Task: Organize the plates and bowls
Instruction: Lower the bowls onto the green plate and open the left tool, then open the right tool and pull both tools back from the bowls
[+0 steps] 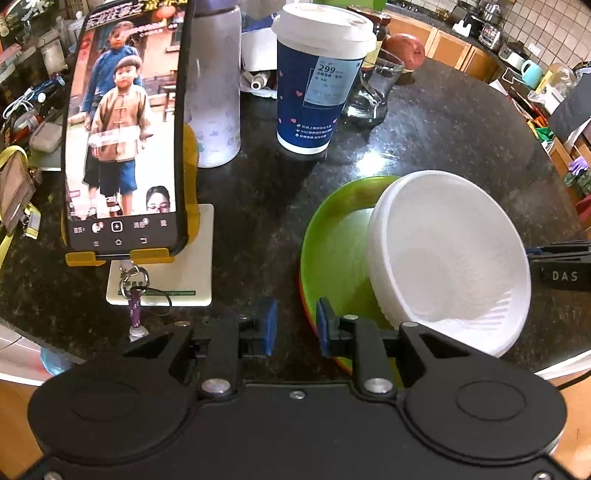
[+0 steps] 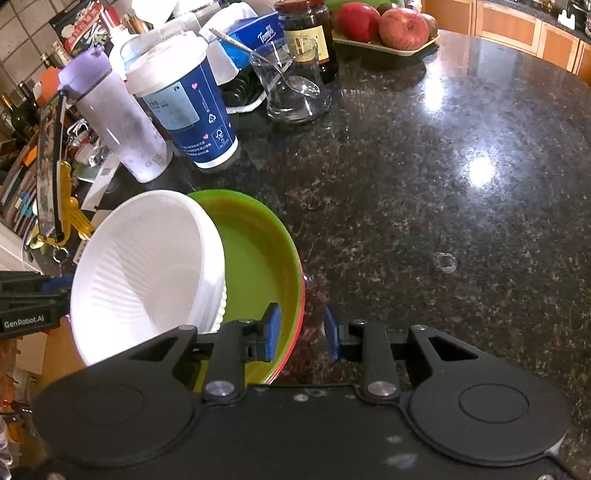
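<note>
A stack of white bowls (image 1: pixel 450 258) leans tilted inside a green plate (image 1: pixel 332 254) that rests on a red plate beneath; only the red rim shows. My left gripper (image 1: pixel 295 328) is open, its jaws straddling the near left rim of the plates. In the right wrist view the white bowls (image 2: pixel 147 273) lie left in the green plate (image 2: pixel 255 266). My right gripper (image 2: pixel 301 332) is open, its jaws astride the plates' right rim. Whether either gripper touches the rim is unclear.
On the dark granite counter (image 2: pixel 424 206) stand a blue paper cup (image 1: pixel 317 85), a lilac bottle (image 1: pixel 216 85), a glass with a spoon (image 2: pixel 291 85), a jar (image 2: pixel 308 33), a tray of apples (image 2: pixel 384 29) and a phone on a stand (image 1: pixel 125 129).
</note>
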The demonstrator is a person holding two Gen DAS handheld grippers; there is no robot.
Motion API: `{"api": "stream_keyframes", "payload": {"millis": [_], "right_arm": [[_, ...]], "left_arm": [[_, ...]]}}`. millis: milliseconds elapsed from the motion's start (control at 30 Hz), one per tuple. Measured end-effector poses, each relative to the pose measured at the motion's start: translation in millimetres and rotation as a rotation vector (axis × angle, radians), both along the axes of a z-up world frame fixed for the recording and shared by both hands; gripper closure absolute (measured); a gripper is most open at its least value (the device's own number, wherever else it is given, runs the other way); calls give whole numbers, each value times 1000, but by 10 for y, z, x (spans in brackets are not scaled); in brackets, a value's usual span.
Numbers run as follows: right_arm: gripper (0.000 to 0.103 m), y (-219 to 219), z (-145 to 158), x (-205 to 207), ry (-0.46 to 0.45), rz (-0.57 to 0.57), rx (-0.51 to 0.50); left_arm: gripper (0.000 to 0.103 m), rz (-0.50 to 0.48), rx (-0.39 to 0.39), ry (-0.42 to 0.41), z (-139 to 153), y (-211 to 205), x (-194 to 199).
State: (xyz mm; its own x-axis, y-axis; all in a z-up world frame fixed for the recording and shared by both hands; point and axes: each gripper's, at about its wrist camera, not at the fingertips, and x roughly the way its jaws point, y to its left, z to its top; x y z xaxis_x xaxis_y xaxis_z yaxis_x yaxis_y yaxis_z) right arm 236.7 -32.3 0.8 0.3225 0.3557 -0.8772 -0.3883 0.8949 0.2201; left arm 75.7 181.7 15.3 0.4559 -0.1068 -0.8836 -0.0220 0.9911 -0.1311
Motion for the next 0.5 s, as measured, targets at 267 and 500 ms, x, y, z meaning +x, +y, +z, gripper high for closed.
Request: {"api": "stream_keyframes", "payload": {"millis": [267,500], "right_arm": [[79,19,-70,18,9,0,-17],[82,41,-75,7,-2,16,-23]], "left_arm": [[75,-5,-24,7,-35,4,-1],[81,-25,-44,32,-103,-75,47]]}}
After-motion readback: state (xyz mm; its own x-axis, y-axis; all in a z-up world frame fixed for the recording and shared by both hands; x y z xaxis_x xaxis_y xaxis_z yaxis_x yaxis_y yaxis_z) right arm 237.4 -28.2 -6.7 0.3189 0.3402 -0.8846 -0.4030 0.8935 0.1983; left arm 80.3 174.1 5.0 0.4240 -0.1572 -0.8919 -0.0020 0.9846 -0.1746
